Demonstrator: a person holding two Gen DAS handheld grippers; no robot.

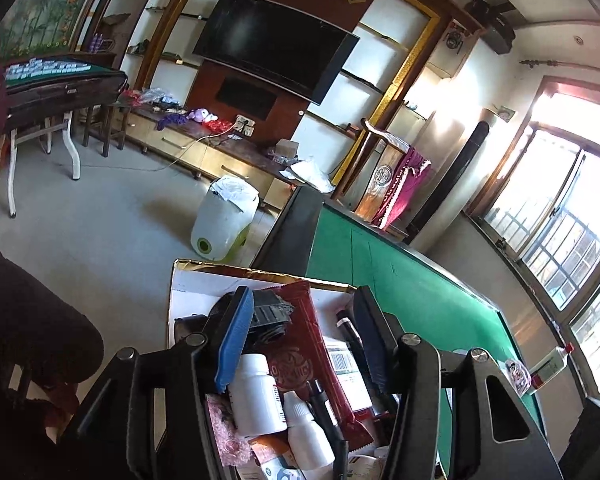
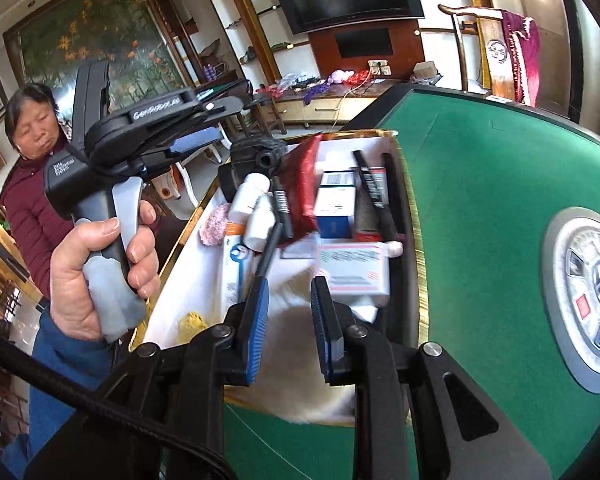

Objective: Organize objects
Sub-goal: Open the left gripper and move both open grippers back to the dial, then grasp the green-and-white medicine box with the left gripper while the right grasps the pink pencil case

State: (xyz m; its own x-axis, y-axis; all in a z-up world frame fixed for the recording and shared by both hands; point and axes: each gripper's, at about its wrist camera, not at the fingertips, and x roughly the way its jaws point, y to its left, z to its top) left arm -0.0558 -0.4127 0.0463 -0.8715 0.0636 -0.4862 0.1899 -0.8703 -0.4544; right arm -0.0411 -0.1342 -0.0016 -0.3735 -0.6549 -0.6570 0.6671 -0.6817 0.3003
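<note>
2 tools, the left tool [image 1: 300, 336] and right tool [image 2: 288, 320], hang spread over 1 box [image 2: 414, 216] holding 2 white bottles [image 1: 256, 392].

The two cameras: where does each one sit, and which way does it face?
Left wrist: sits on the left gripper, over the box, facing the TV; open jaws.
Right wrist: sits on the right gripper, facing the box; open jaws, her left hand visible.
Shared: box, white bottle, green table.

Both hand-held grippers black with ribbed blue pads and silver pivot screws, left hand-held gripper [image 2: 204, 136] white-lettered on a grey grip, bare-skinned hand [image 2: 100, 276], maroon jacket [image 2: 28, 216].
</note>
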